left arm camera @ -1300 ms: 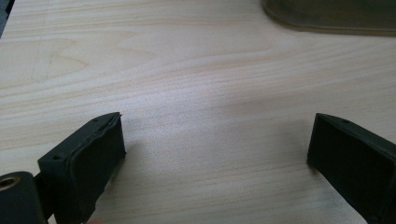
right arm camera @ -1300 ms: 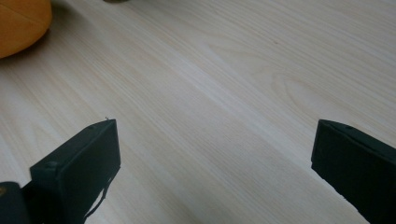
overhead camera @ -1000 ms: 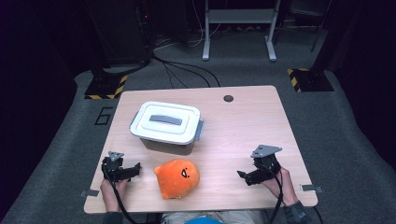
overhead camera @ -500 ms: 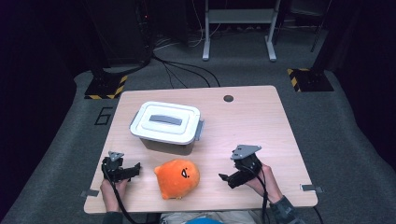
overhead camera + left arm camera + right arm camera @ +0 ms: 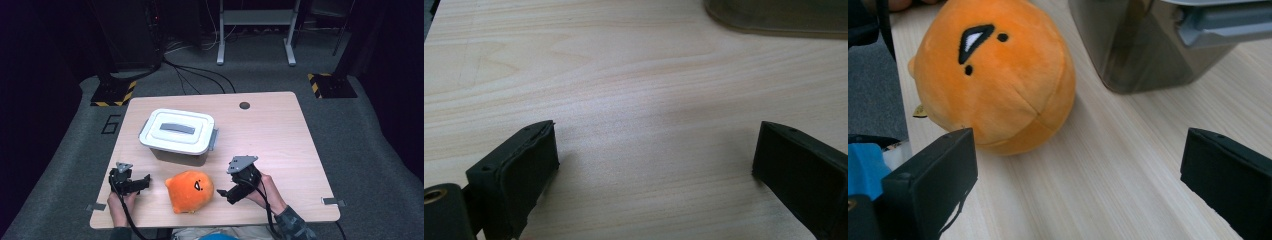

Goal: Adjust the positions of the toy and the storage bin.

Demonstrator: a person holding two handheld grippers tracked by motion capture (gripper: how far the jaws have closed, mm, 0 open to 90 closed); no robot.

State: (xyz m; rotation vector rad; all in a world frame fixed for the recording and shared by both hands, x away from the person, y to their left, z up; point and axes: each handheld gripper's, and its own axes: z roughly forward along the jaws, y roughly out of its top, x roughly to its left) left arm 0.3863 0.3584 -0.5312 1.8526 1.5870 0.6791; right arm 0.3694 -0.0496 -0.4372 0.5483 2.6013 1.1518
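Observation:
An orange plush toy (image 5: pixel 190 191) with a small black face lies near the table's front edge, and it looms close in the right gripper view (image 5: pixel 993 75). My right gripper (image 5: pixel 225 192) sits just right of the toy, open, with the jaws wide apart and bare wood between them (image 5: pixel 1078 185). My left gripper (image 5: pixel 145 181) rests on the table left of the toy, also open over bare wood (image 5: pixel 654 165). A white lidded box (image 5: pixel 177 131) with a grey handle stands behind the toy; its dark wall (image 5: pixel 1148 50) is seen in the right gripper view.
The wooden table (image 5: pixel 270 140) has open room on its right half. A small dark hole (image 5: pixel 244 105) marks the far edge. Black cables (image 5: pixel 200 75) and a metal stand (image 5: pixel 255 30) lie on the grey floor beyond.
My right gripper has moved left across the table, from the right side to just beside the orange toy. The left gripper, toy and box have stayed put.

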